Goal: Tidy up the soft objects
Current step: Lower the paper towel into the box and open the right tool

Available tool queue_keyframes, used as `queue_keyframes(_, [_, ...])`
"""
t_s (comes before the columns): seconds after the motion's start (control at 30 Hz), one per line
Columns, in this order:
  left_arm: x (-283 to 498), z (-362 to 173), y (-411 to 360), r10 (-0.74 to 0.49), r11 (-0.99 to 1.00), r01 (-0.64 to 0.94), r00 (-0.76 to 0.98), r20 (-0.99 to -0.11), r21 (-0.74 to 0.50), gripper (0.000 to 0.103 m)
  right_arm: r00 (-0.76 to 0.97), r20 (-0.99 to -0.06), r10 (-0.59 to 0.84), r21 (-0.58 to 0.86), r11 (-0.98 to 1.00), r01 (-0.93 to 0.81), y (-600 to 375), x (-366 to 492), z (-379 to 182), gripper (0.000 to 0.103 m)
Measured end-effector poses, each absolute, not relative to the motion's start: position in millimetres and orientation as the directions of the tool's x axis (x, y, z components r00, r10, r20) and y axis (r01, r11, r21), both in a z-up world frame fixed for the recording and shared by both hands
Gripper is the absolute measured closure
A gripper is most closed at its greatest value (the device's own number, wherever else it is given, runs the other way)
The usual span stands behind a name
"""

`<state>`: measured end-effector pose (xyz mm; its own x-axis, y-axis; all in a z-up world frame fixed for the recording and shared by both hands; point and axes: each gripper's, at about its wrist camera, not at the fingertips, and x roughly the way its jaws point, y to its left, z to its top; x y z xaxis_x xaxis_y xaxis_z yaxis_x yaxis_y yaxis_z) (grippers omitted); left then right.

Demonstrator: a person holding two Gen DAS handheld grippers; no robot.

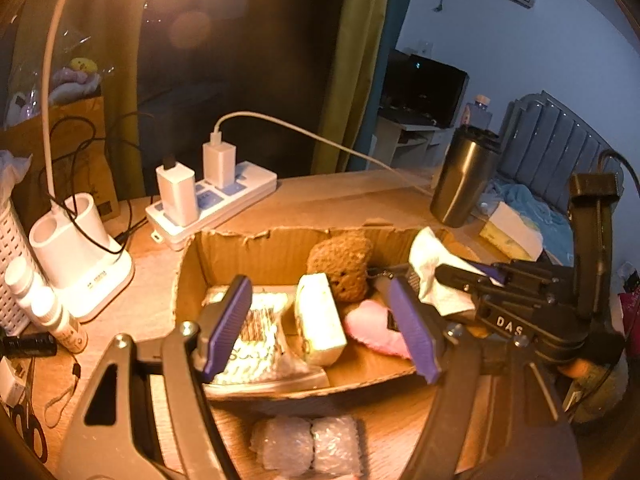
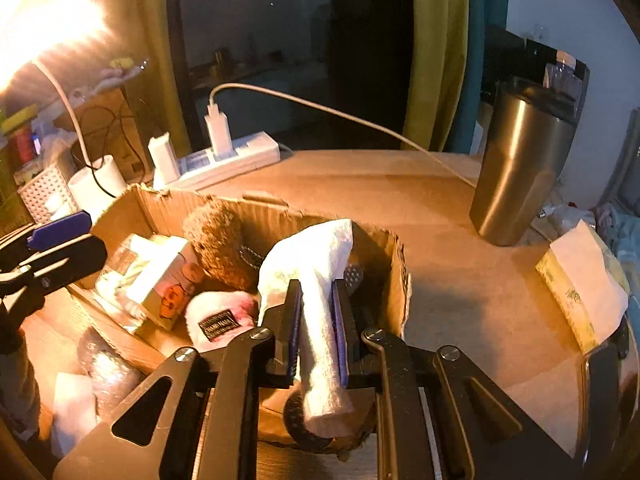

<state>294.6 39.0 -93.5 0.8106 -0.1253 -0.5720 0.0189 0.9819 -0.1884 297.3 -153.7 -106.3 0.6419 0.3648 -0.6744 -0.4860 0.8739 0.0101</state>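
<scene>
An open cardboard box [image 1: 192, 268] [image 2: 394, 272] sits on the wooden desk. It holds a brown knitted toy [image 1: 342, 266] [image 2: 220, 240], a pink plush [image 1: 374, 328] [image 2: 222, 318], a yellow-white packet [image 1: 320, 320] [image 2: 168, 280] and a shiny bag [image 1: 256, 340]. My right gripper [image 2: 318, 292] is shut on a rolled white tissue [image 2: 320, 300] [image 1: 430, 276] over the box's right end. My left gripper [image 1: 320, 320] is open and empty above the box. A bubble-wrap roll [image 1: 306, 446] [image 2: 106, 368] lies in front of the box.
A steel tumbler [image 1: 464, 176] [image 2: 520, 160] stands at the back right. A tissue pack [image 2: 580, 284] [image 1: 512, 232] lies to the right. A power strip with chargers [image 1: 212, 196] [image 2: 228, 156] and a white lamp base [image 1: 80, 252] are at the back left, bottles [image 1: 44, 304] at the left.
</scene>
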Motion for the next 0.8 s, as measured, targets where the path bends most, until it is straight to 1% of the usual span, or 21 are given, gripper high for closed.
queue_keyframes(0.07, [296, -96, 39, -0.120, 0.982, 0.012, 0.806, -0.580, -0.186, 0.031, 0.642, -0.674, 0.367, 0.015, 0.875, -0.484, -155, 297, -106, 0.081])
queue_keyframes(0.13, [297, -97, 39, -0.117, 0.983, 0.010, 0.803, -0.584, -0.185, 0.031, 0.642, -0.667, 0.378, 0.020, 0.871, -0.492, -156, 295, -104, 0.065])
queue_keyframes(0.2, [297, -97, 39, -0.115, 0.983, 0.009, 0.803, -0.585, -0.182, 0.031, 0.648, -0.658, 0.384, 0.018, 0.868, -0.496, -156, 293, -100, 0.061])
queue_keyframes(0.8, [267, -77, 48, -0.073, 0.986, -0.022, 0.837, -0.542, -0.167, 0.030, 0.702, -0.595, 0.392, 0.009, 0.876, -0.482, -177, 261, -71, 0.060])
